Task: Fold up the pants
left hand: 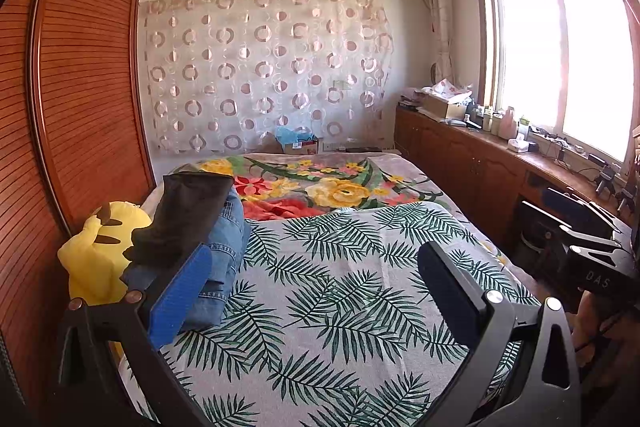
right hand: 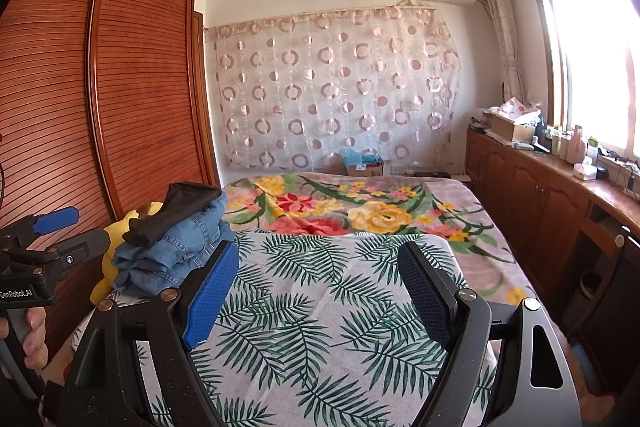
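Observation:
A pile of pants lies at the left edge of the bed: blue jeans (left hand: 228,259) (right hand: 176,251) with a dark garment (left hand: 188,211) (right hand: 176,211) on top. My left gripper (left hand: 316,291) is open and empty, held above the leaf-print sheet (left hand: 340,287), its left finger just in front of the pile. It also shows at the left of the right wrist view (right hand: 68,231). My right gripper (right hand: 320,291) is open and empty above the same sheet (right hand: 320,327), right of the pile. It shows at the right edge of the left wrist view (left hand: 592,239).
A yellow plush toy (left hand: 96,259) (right hand: 120,247) sits beside the pile against the wooden wardrobe (left hand: 80,87). A floral blanket (left hand: 320,187) covers the far half of the bed. A wooden counter (left hand: 500,155) with clutter runs along the right under the window.

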A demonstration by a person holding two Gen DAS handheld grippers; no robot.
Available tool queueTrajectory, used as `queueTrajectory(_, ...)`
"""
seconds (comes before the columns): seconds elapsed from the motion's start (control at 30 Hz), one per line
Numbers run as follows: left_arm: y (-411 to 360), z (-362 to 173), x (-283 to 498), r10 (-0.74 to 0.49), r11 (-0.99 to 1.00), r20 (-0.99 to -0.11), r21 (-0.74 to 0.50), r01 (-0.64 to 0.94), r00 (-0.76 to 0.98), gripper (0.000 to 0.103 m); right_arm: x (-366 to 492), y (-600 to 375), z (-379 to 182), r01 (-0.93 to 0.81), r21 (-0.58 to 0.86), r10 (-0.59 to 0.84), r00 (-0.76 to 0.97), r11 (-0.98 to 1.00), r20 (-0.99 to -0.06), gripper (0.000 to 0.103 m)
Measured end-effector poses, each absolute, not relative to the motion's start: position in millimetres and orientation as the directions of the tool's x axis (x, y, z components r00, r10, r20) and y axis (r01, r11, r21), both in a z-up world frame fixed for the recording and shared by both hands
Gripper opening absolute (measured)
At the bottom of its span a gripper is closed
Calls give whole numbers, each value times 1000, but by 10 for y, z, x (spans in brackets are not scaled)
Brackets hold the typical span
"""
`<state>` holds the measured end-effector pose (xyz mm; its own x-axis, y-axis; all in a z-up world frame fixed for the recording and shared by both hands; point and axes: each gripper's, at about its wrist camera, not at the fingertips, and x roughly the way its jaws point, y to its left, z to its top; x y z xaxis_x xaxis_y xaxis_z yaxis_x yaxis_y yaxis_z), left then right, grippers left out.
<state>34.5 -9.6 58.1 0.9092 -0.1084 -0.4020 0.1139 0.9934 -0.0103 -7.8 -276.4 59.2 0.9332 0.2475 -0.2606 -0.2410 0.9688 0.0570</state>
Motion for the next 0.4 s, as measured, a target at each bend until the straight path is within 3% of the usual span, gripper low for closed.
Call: queueTrajectory(0.4,-101,580,343,-108,993,-403,-10,114,909,103,-76,-2767,589,-241,58,248,933,969,-261,83)
